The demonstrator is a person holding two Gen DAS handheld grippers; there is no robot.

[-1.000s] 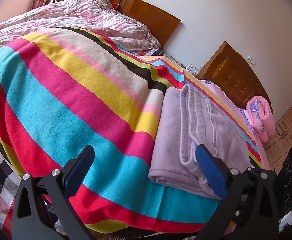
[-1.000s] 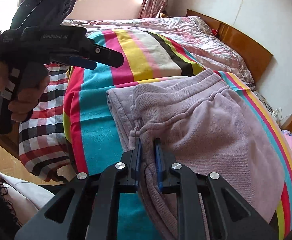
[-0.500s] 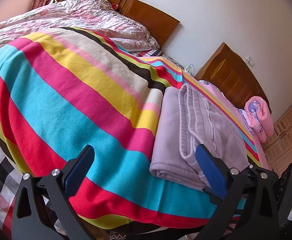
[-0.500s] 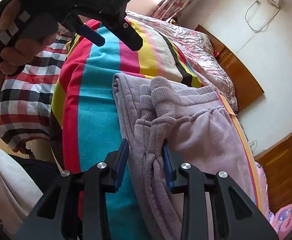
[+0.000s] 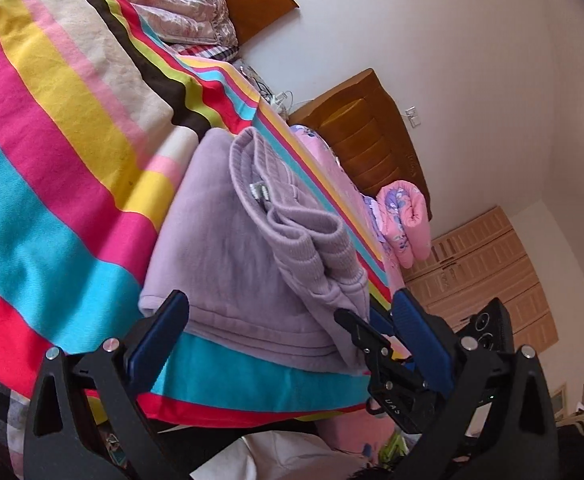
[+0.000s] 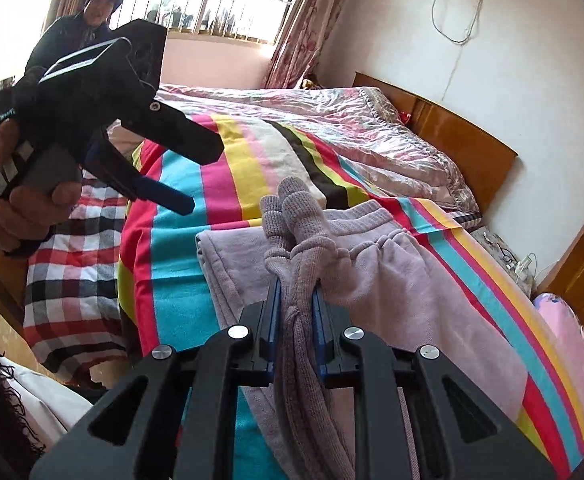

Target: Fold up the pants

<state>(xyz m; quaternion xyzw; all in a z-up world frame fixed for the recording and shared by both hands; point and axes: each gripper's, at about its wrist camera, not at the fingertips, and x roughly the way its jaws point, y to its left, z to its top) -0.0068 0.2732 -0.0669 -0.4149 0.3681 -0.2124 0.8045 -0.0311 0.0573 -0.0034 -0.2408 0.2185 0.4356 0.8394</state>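
Right hand-held gripper [image 6: 296,312] has just closed on the pants' [image 6: 411,280] bunched cuffs, hiding its pads; left hand-held gripper [image 5: 288,320] gapes.

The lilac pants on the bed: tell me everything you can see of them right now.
The pants are soft lilac knit, fleece-like, with ribbed cuffs and a gathered waistband showing a small white label. They lie partly folded on the striped blanket near the bed's edge. The right hand-held gripper, whose jaws have just been closing, is shut on the bunched cuff end and lifts it above the rest. The left hand-held gripper is open and off the cloth.
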